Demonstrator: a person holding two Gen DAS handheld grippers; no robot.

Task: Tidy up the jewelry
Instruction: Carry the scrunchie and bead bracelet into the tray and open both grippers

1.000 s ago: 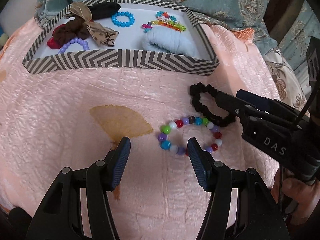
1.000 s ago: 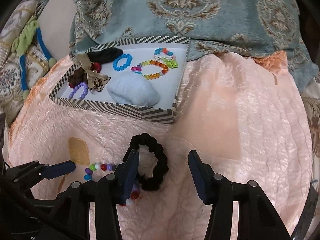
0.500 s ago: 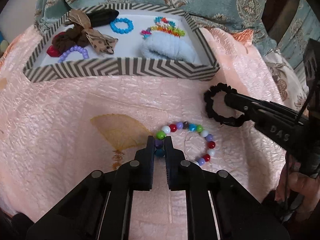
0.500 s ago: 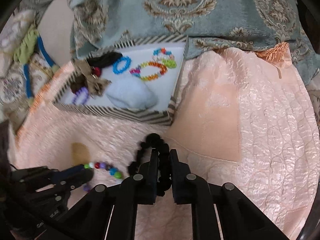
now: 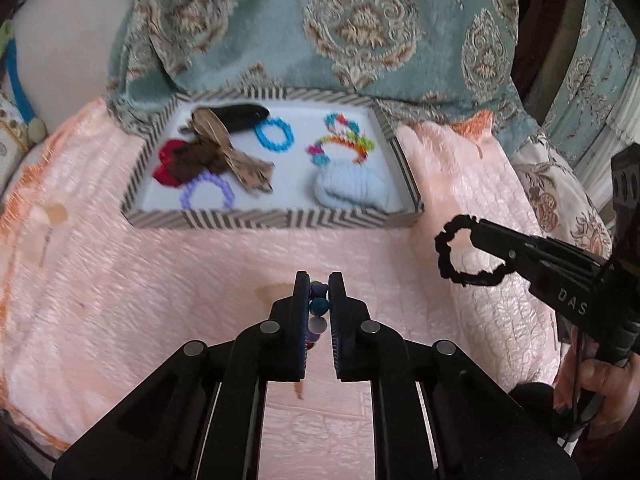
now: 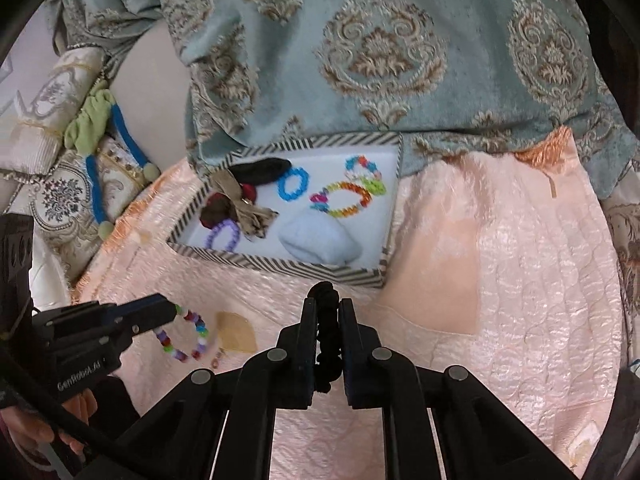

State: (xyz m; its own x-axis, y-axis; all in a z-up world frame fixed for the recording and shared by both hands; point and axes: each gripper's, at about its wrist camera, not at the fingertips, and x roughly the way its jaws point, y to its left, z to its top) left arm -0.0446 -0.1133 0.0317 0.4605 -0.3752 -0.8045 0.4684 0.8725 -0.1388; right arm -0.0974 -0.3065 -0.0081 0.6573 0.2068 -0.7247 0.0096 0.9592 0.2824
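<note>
My left gripper [image 5: 319, 282] is shut on a multicoloured bead bracelet [image 5: 318, 306], which hangs from the jaws above the pink quilt; the right wrist view shows that bracelet [image 6: 188, 336] dangling as a loop. My right gripper [image 6: 328, 304] is shut on a black scrunchie [image 6: 327, 320], lifted off the quilt; from the left wrist view the scrunchie [image 5: 464, 254] hangs as an open ring at the right. A chevron-striped tray [image 5: 276, 218] lies beyond both grippers, holding several bracelets and hair ties.
In the tray lie a blue bracelet [image 5: 274, 136], a purple one [image 5: 206, 194], rainbow bead strings [image 5: 344, 142], a pale blue scrunchie [image 5: 352, 190] and a brown bow [image 5: 228, 160]. A teal patterned cushion [image 6: 380, 48] rises behind. A hand [image 5: 600, 380] holds the right gripper.
Both grippers went from open to shut, the left on the bead bracelet, the right on the black scrunchie. Both then rose, lifting the pieces off the quilt.
</note>
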